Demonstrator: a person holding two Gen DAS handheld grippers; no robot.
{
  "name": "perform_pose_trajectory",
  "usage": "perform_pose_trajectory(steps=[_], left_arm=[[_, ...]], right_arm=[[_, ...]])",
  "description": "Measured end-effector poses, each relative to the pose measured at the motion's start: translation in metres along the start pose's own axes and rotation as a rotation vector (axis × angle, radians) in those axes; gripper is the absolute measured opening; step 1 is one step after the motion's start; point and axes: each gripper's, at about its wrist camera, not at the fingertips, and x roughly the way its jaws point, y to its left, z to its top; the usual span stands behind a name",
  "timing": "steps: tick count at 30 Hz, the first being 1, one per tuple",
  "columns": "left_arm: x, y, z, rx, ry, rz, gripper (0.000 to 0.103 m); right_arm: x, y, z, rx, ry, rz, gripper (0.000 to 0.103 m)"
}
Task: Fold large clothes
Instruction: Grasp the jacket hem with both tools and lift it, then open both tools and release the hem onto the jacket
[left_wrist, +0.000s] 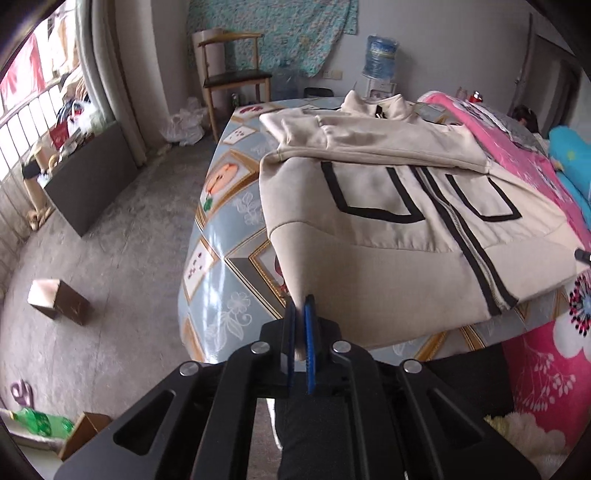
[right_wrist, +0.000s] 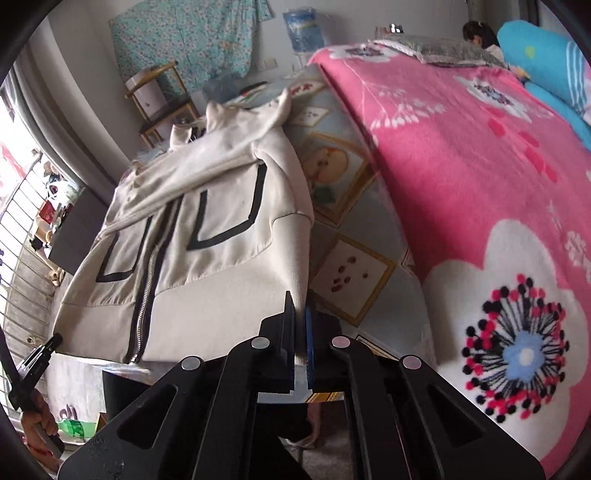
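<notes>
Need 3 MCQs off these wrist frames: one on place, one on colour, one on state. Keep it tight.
1. What does the jacket lie on?
A. the floor
B. the patterned table
C. the wooden chair

2. What colour is the trim around the jacket's pockets?
A. black
B. red
C. green

3. How do the left gripper and the right gripper stand?
A. both open, clear of the cloth
B. only the left shut on cloth
C. each shut on a corner of the jacket's hem

Answers:
1. B, the jacket spreads over the table's picture-frame print.
2. A, black bands outline both front pockets.
3. C, beige hem cloth sits pinched between the pads in each wrist view.
</notes>
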Motion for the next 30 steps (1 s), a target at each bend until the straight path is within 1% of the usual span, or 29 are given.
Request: perform_pose_trajectory(steps=[3,7,10,14,15,17,18,19,21,23,24,25,27,30], left_arm=[[-0.013,-0.003,-0.004,0.042,0.017,-0.012,0.004],[-0.015,-0.004,-0.018,0.056,0.079,-0.015,0.004],[0.002,0.002,-0.032,0.041,0.147,-0.009,0.004],[0.026,0.006,-0.04,0.025,0.207,-0.03,0.006],[0.029,0.005,-0.04,0.034,0.217,-0.033,0.009],[0.031,0.006,-0.041,0.055,0.232,-0.033,0.014],[0.03,0.008,-0.041,0.064,0.24,-0.032,0.022],[0.028,0.009,-0.041,0.066,0.24,-0.026,0.032],[0.023,0.012,-0.036,0.059,0.222,-0.01,0.039],[0.015,0.013,-0.029,0.05,0.19,-0.009,0.041],[0.012,0.013,-0.022,0.044,0.169,-0.018,0.045],[0.009,0.011,-0.014,0.04,0.146,-0.032,0.049],[0.008,0.006,0.0,0.044,0.111,-0.049,0.054],[0.021,-0.011,0.027,0.067,0.071,-0.063,0.06]], right_arm=[[-0.007,-0.002,-0.008,-0.001,0.026,-0.003,0.004],[0.001,-0.007,-0.021,0.028,0.088,-0.035,0.004],[0.017,-0.011,-0.035,0.055,0.138,-0.058,0.004],[0.042,-0.008,-0.04,0.024,0.179,-0.151,0.006],[0.043,-0.006,-0.041,0.009,0.175,-0.184,0.009],[0.037,-0.002,-0.042,-0.029,0.14,-0.264,0.02],[0.031,-0.001,-0.042,-0.042,0.117,-0.3,0.033],[0.026,-0.002,-0.043,-0.041,0.097,-0.316,0.043],[0.014,-0.005,-0.042,-0.022,0.065,-0.292,0.045],[0.005,0.0,-0.037,-0.004,0.025,-0.235,0.046],[0.002,0.005,-0.034,-0.006,0.008,-0.203,0.051],[0.002,0.012,-0.029,-0.015,-0.008,-0.164,0.058],[0.008,0.035,-0.02,-0.054,-0.025,-0.069,0.067],[0.03,0.074,-0.01,-0.144,-0.01,0.04,0.072]])
